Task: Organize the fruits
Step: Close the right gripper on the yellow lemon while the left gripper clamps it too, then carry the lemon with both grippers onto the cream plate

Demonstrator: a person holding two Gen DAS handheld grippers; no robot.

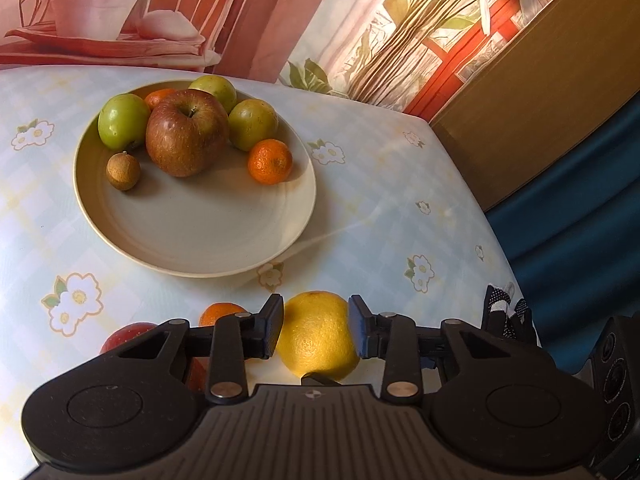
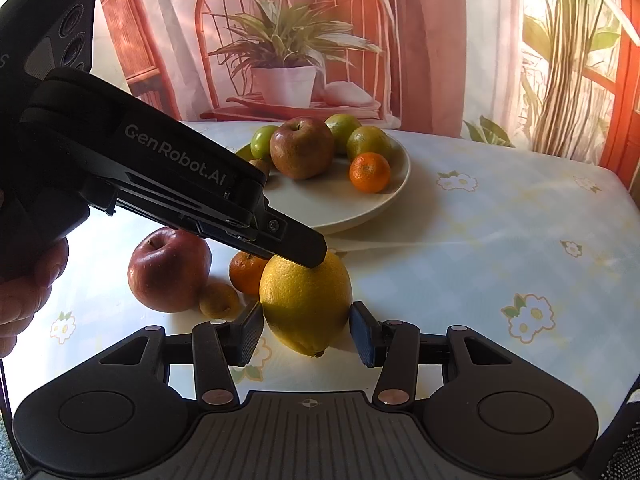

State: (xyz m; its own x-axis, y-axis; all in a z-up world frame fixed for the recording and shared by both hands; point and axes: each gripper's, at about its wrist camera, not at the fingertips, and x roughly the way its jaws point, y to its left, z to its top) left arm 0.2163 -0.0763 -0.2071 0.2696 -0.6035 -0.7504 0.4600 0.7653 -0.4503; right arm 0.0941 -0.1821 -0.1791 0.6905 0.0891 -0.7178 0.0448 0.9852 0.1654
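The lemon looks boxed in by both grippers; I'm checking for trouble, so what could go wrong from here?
Both the left gripper and right gripper straddle the lemon, so the fingers might collide. The round lemon could squirt sideways into the small orange and red apple beside it.

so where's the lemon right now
The lemon sits on the table off the plate, between the left gripper's fingers in its wrist view. In the right wrist view, a tangerine lies just left of it.
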